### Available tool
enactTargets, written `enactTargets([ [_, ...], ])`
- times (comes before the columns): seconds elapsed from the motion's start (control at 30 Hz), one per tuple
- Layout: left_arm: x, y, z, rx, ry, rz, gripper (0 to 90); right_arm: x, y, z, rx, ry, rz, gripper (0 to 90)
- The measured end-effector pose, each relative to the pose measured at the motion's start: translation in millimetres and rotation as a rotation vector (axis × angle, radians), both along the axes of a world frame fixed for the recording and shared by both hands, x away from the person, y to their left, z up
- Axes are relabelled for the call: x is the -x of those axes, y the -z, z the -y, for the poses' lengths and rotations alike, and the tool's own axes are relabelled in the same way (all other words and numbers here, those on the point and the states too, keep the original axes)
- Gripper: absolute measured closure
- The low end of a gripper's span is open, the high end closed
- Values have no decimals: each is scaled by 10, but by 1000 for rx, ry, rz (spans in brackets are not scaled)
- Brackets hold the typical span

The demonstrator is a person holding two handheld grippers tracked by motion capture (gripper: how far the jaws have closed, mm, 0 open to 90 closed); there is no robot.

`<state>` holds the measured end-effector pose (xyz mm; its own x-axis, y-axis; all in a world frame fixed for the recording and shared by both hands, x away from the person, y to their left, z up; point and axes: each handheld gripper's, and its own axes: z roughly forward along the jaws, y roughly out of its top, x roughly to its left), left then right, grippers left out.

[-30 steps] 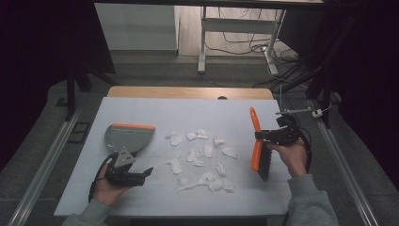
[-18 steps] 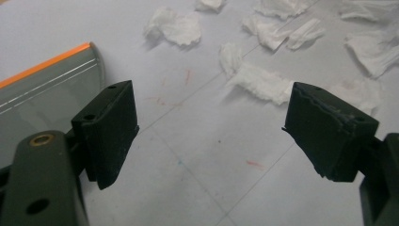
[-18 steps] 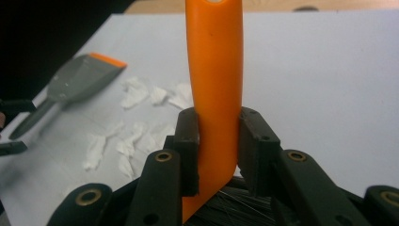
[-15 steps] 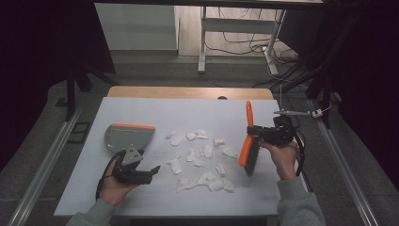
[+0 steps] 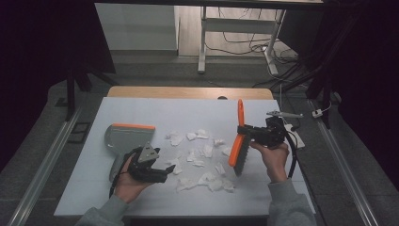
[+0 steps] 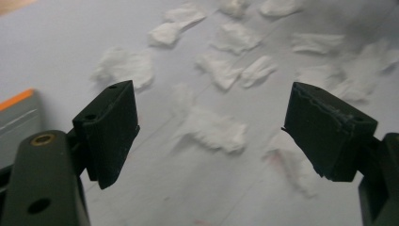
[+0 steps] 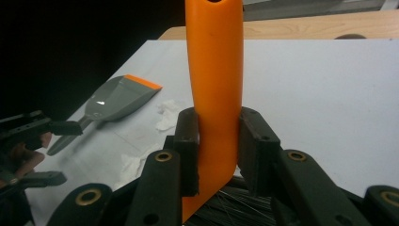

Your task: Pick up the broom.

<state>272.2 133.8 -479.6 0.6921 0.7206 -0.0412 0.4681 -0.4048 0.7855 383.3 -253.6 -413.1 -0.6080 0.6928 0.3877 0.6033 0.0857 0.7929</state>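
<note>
Orange-handled brush (image 5: 238,143): clamped by its handle in the right hand-held gripper (image 5: 254,133), bristles down at the right edge of the paper scraps (image 5: 200,155); since a second ago it has shifted left toward them. Left hand-held gripper (image 5: 162,170): jaws wide apart, nothing between them, moved from the dustpan (image 5: 126,140) handle toward the scraps. Grey dustpan, orange lip, lies empty on the tabletop (image 5: 160,110). No legible writing.

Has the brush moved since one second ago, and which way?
Yes. In the high view the brush, held in the right gripper, has shifted left, away from the table's right edge and up to the paper scraps.
</note>
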Motion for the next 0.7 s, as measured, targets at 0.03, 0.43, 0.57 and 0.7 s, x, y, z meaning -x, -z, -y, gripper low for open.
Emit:
enactTargets([
  [0.03, -2, -16, 29, 18, 9, -6, 192, 4, -4, -15, 3, 0, 5, 708],
  [0.43, -37, -143, 542, 37, 106, 13, 210, 71, 19, -227, -39, 15, 49, 707],
  [0.57, -38, -142, 724, 36, 145, 14, 212, 90, 36, -317, -35, 19, 61, 707],
  [0.7, -41, -114, 889, 13, 161, 26, 214, 98, 65, -385, -40, 34, 73, 707],
])
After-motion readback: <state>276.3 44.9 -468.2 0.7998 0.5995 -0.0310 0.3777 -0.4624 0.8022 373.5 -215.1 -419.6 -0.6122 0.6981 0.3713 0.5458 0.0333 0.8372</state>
